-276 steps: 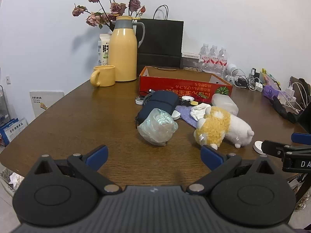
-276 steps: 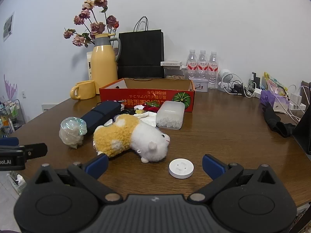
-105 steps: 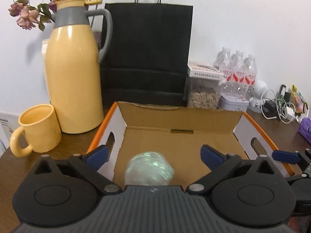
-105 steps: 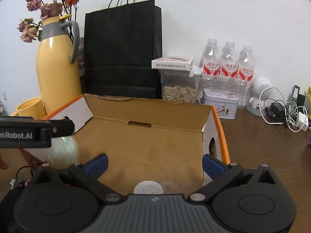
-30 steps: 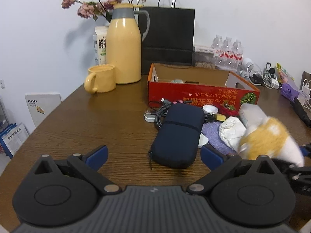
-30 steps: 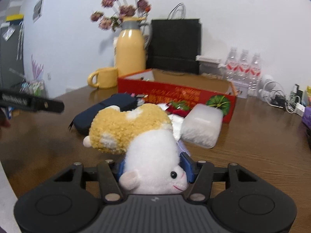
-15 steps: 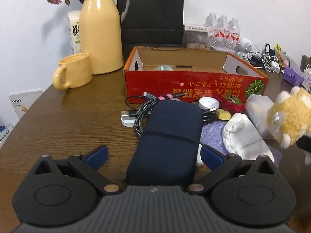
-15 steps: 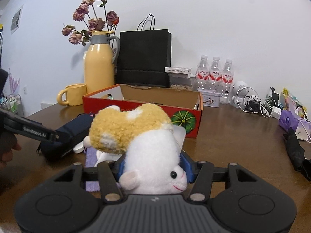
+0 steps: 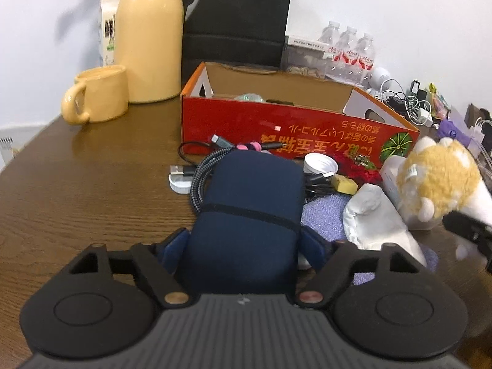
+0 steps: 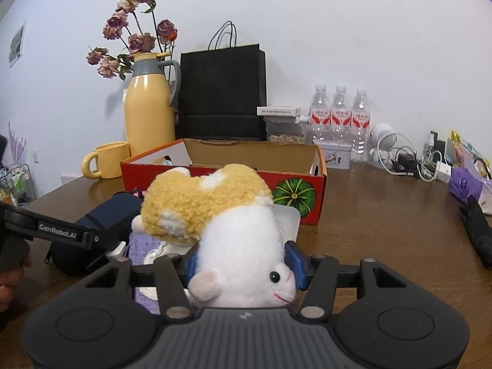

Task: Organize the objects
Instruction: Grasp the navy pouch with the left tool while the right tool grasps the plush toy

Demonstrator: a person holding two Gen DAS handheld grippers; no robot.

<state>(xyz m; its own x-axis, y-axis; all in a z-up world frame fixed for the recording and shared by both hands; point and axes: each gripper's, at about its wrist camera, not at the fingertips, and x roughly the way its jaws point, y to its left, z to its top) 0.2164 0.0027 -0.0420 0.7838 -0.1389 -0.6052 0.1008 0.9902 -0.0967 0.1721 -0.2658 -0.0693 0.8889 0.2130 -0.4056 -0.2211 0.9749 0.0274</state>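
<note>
The left gripper (image 9: 244, 243) is straddling the near end of a navy zip pouch (image 9: 250, 212) that is lying on the wooden table (image 9: 92, 184); its jaws have just been closing, and the blue pads are sitting right against the pouch's two sides, grasping it. The right gripper (image 10: 241, 264) is clenching a yellow-and-white plush toy (image 10: 227, 224) by its white head, the yellow body sticking up beyond the fingers and clear of the tabletop. Just past the pouch a braided cable (image 9: 203, 175), a white cap (image 9: 319, 164) and a lilac cloth (image 9: 323, 215) are lying in a huddle. Behind them a red cardboard box (image 9: 295, 126) is standing open, a clear crumpled ball (image 9: 249, 97) showing inside near its left end. Toward the table's far edge a yellow mug (image 9: 98, 97) and yellow thermos jug (image 9: 150, 37) are standing.
</note>
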